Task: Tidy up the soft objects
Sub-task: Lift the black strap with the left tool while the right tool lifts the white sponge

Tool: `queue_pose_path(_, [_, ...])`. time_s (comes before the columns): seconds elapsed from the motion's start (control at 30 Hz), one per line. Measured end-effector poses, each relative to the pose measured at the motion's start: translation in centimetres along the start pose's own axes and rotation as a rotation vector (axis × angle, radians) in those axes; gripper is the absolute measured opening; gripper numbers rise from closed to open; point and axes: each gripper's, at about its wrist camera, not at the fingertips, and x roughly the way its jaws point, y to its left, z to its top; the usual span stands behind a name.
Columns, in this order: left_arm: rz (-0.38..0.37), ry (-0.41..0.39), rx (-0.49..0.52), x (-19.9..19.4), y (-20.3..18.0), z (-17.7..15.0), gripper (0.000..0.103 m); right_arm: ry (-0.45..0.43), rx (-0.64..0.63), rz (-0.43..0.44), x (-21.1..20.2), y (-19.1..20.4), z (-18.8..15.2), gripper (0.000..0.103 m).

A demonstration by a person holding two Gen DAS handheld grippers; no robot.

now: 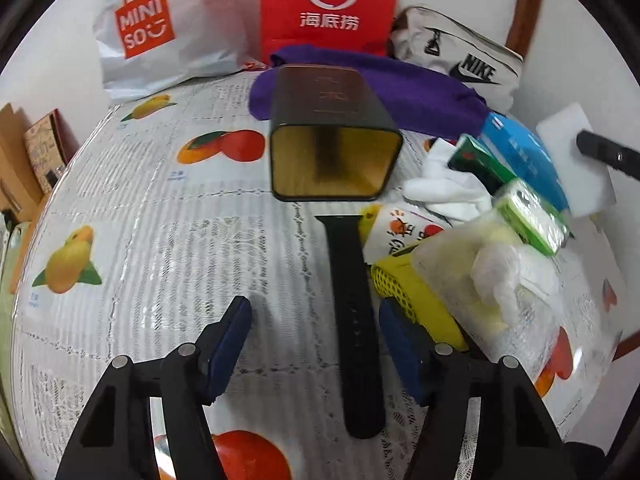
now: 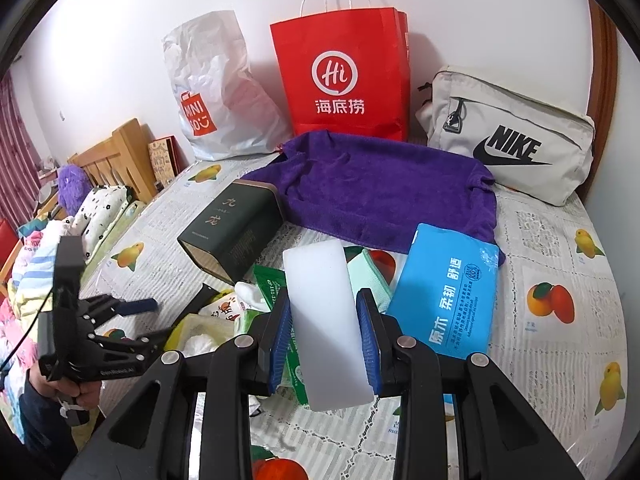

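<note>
My right gripper (image 2: 325, 330) is shut on a white foam block (image 2: 320, 320), held above the pile; the block also shows in the left wrist view (image 1: 576, 164). My left gripper (image 1: 316, 336) is open and empty, low over the table, with a black strap (image 1: 354, 320) lying between its fingers. It also shows in the right wrist view (image 2: 136, 320). A dark green tin (image 1: 336, 136) lies on its side with its open end toward my left gripper. A purple towel (image 2: 384, 196) lies spread behind it. A blue tissue pack (image 2: 448, 288) lies to the right.
A soft pile sits right of the strap: white gloves (image 1: 444, 188), green packets (image 1: 532, 216), a clear bag (image 1: 508, 292), yellow net (image 1: 396, 284). A white Miniso bag (image 2: 216, 92), red paper bag (image 2: 344, 76) and grey Nike pouch (image 2: 512, 136) stand along the wall. The table wears a fruit-print cloth (image 1: 140, 220).
</note>
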Motion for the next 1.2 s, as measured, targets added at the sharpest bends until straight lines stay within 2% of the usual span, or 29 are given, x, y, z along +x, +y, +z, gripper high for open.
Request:
queue_pose_path(0.07, [0.031,0.004,0.035,0.3,-0.6,-0.1,0.063,-0.003,0.001,0.001,-0.1,0.1,-0.1,0.032])
queue_pose_path(0.1, [0.046,0.0,0.051,0.3,-0.9,0.0,0.056,-0.004,-0.001,0.004,-0.2,0.2,-0.1,0.032])
queue_pose_path(0.13, [0.037,-0.006,0.063,0.2,-0.9,0.0,0.039,-0.005,-0.003,0.004,-0.2,0.3,-0.1,0.032])
queue_pose_path(0.2, [0.021,0.007,0.047,0.0,-0.3,0.3,0.032,-0.005,-0.01,0.006,-0.3,0.5,0.0,0.032])
queue_pose_path(0.3, [0.021,0.014,0.055,-0.1,0.1,0.4,0.032,-0.007,-0.017,0.013,-0.4,0.8,0.0,0.032])
queue_pose_path(0.37, [0.031,0.016,0.083,0.1,-0.5,0.3,0.039,-0.006,-0.023,0.016,-0.3,0.9,0.1,0.032])
queue_pose_path(0.4, [0.026,0.015,0.092,0.3,-0.7,0.4,0.048,-0.005,-0.023,0.018,-0.2,1.0,0.1,0.032])
queue_pose_path(0.5, [0.029,0.021,0.097,0.8,-1.2,0.7,0.05,-0.002,-0.023,0.023,-0.1,1.0,0.1,0.032])
queue_pose_path(0.57, [0.023,0.031,0.079,1.0,-1.0,1.1,0.048,0.001,-0.018,0.027,-0.1,0.9,0.1,0.032])
queue_pose_path(0.63, [0.034,0.032,0.081,1.0,-1.0,1.3,0.025,0.0,-0.014,0.032,-0.1,0.8,0.1,0.032])
queue_pose_path(0.67, [0.027,0.036,0.076,1.0,-0.9,1.4,0.02,0.0,-0.012,0.034,-0.1,0.8,0.2,0.032])
queue_pose_path(0.8, [0.023,0.051,0.051,0.8,-0.8,1.9,0.02,-0.005,-0.004,0.045,-0.4,0.6,0.4,0.032])
queue_pose_path(0.93, [0.014,0.03,0.01,-0.4,-0.2,2.4,0.02,-0.011,0.004,0.043,-0.9,0.2,0.9,0.032])
queue_pose_path(1.2, [0.003,-0.011,-0.008,-3.4,0.1,3.4,0.02,-0.04,0.004,0.034,-2.0,-0.8,2.2,0.032])
